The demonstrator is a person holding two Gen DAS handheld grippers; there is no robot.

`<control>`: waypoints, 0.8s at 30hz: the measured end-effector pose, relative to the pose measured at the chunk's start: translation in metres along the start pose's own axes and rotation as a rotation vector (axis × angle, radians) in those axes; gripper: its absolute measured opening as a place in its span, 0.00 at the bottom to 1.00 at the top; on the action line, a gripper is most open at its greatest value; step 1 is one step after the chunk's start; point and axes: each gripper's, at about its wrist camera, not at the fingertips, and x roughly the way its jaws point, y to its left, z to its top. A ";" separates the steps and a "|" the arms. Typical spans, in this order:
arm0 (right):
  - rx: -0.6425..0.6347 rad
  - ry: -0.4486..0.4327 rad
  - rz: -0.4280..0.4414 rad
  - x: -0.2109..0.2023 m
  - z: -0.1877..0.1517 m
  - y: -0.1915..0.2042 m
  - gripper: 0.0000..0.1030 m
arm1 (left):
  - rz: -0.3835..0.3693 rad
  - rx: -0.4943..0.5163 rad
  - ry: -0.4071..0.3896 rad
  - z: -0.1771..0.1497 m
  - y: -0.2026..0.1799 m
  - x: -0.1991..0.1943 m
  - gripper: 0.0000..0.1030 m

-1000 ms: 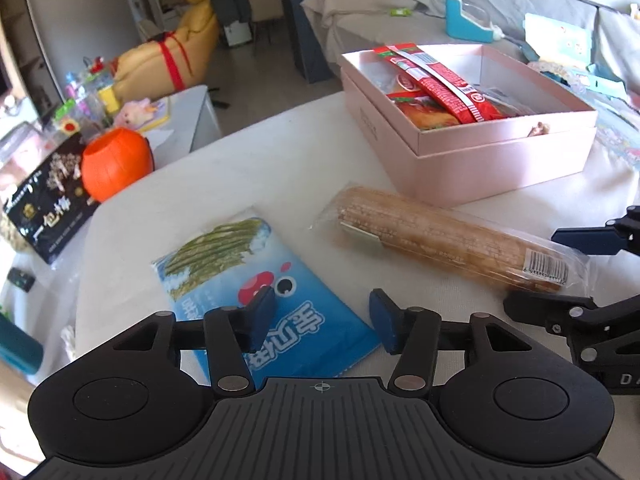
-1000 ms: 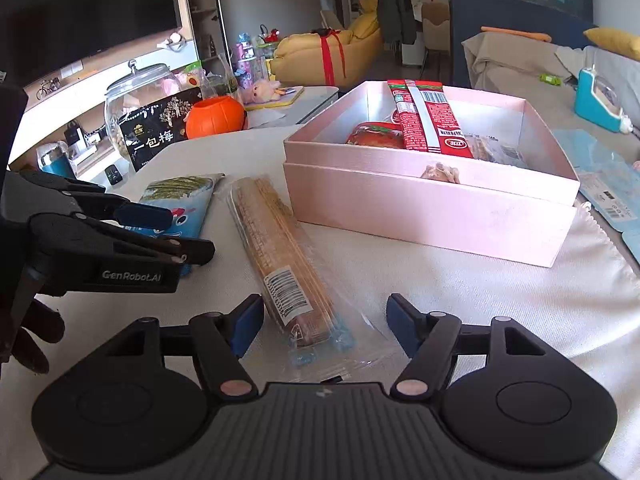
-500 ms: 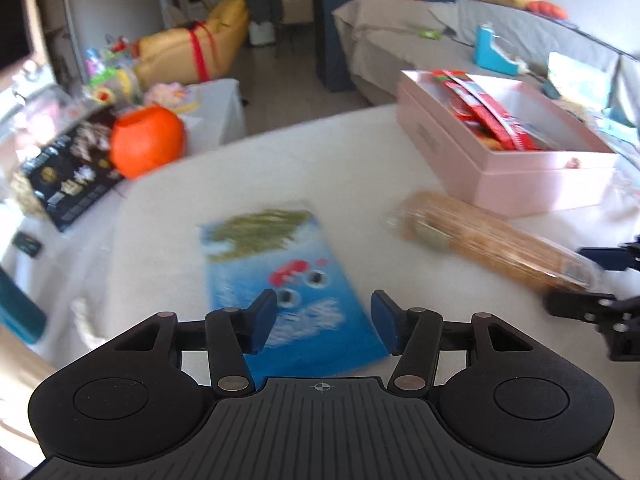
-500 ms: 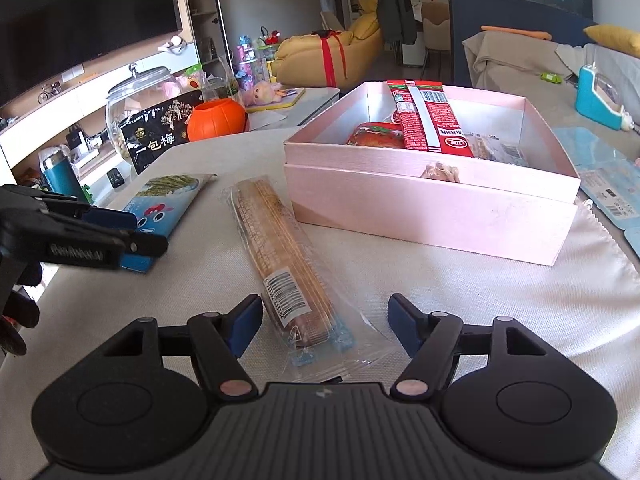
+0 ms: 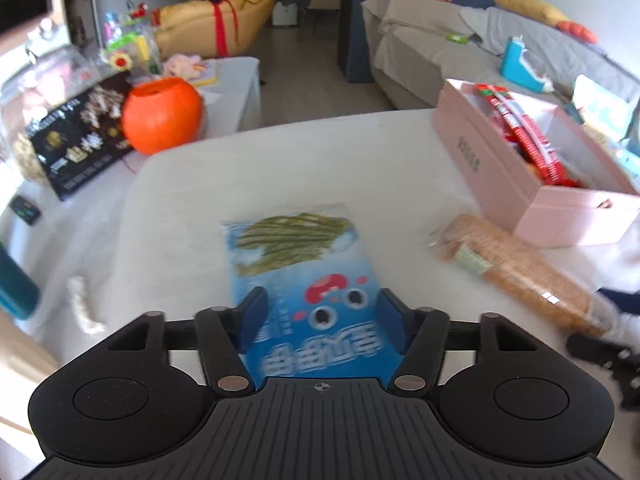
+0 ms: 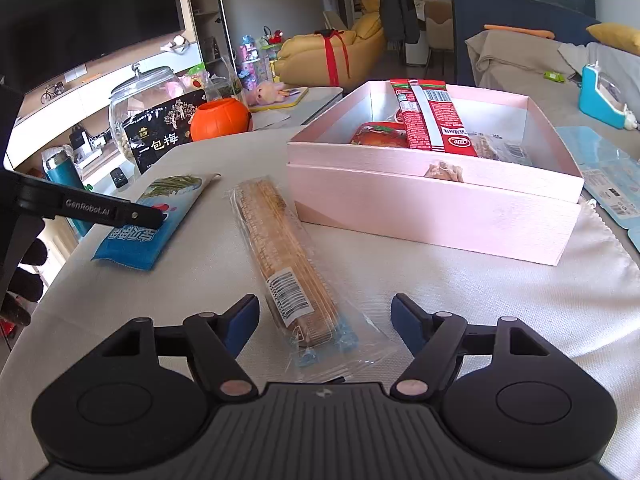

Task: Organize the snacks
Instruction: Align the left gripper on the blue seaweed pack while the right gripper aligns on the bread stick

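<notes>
With red packets already in the pink box (image 6: 432, 208) at 1 o'clock, two snacks remain on the table: left gripper (image 5: 322, 316), jaws just widened, brackets the blue packet (image 5: 308, 280) ungripped; right gripper (image 6: 324, 320), open and empty, straddles the cracker sleeve (image 6: 280, 256).

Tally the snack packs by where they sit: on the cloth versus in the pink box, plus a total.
On the cloth: 2, the blue pack and the cracker sleeve
In the pink box: at least 3 visible, including the red pack
Total: at least 5
</notes>
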 end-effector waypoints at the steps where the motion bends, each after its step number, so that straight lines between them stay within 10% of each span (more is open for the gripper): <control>1: 0.000 0.000 0.000 0.000 0.000 0.000 0.72 | -0.010 -0.003 0.005 0.001 -0.002 0.002 0.80; 4: 0.000 0.000 0.000 0.000 0.000 0.000 0.72 | -0.016 0.038 0.020 0.002 -0.013 0.009 0.93; 11: 0.001 -0.001 0.002 0.000 0.000 0.000 0.72 | 0.117 0.081 0.009 0.004 -0.012 0.014 0.89; 24: -0.006 0.002 0.007 0.000 -0.001 0.002 0.74 | -0.091 -0.029 0.031 -0.008 0.001 0.008 0.90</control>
